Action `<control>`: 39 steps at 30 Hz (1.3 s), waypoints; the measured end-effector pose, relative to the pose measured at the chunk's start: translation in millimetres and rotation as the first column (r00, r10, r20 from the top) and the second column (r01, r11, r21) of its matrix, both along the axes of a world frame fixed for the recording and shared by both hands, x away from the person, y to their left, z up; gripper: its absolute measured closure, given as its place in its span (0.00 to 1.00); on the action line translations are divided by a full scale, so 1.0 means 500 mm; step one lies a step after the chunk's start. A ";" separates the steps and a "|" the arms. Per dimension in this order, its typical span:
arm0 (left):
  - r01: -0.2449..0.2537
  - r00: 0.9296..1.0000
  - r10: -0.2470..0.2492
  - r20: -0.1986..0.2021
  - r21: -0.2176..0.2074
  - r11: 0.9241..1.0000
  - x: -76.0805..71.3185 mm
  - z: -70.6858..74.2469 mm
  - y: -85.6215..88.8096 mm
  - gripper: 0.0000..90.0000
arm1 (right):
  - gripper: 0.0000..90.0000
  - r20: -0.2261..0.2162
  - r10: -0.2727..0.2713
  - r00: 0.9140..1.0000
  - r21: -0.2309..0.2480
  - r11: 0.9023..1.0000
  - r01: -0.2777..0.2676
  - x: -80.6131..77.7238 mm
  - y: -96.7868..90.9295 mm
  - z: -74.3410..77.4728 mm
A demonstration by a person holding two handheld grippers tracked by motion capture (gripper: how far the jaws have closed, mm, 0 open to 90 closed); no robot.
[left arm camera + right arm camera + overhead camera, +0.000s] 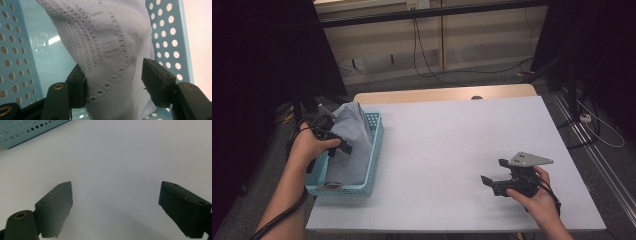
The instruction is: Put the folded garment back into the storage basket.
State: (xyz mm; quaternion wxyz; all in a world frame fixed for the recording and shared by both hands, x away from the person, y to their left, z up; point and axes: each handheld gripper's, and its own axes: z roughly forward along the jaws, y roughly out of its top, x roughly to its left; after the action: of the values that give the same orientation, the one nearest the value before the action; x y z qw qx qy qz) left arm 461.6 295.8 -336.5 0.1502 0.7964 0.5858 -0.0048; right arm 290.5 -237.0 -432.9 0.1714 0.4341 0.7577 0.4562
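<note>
My left hand-held gripper (113,82) sits over the blue basket (374,150) at the worktop's (447,150) left edge, jaws spread around the pale knitted cloth (110,47) without pinching it. My right hand-held gripper (116,207) rests spread wide over bare worktop.

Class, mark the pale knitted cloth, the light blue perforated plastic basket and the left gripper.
Pale knitted cloth (110,47), left gripper view, ribbed middle.
Light blue perforated plastic basket (376,142), high view, right wall.
Left gripper (113,82), left gripper view, midway between jaws.
</note>
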 end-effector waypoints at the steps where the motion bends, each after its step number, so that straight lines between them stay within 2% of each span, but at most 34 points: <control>1: -0.001 1.000 0.001 0.000 0.001 1.000 0.000 0.002 0.001 0.46 | 0.13 0.000 0.000 1.000 0.000 1.000 0.000 0.000 0.000 0.000; 13: -0.010 1.000 0.009 0.029 0.018 1.000 -0.002 0.024 0.011 0.42 | 0.14 -0.001 0.001 1.000 0.001 1.000 -0.001 0.000 -0.001 0.000; 23: -0.016 0.999 0.014 0.051 0.044 0.999 0.000 0.031 0.016 0.40 | 0.13 0.001 0.001 1.000 0.001 1.000 -0.001 0.000 -0.001 0.001; 25: -0.016 0.998 0.015 0.063 0.026 1.000 0.000 0.031 0.015 0.40 | 0.13 0.001 0.001 1.000 0.000 1.000 -0.001 0.000 0.000 0.000; 39: -0.026 0.992 0.027 0.121 -0.006 1.000 0.012 0.010 0.005 0.44 | 0.13 0.002 -0.001 1.000 -0.001 1.000 0.001 0.000 -0.001 0.001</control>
State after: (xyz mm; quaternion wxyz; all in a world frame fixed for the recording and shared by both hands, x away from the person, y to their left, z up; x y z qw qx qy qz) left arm 467.6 298.5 -331.6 0.1871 0.7870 0.5862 0.0444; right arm 290.4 -237.8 -432.4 0.1724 0.4339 0.7576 0.4562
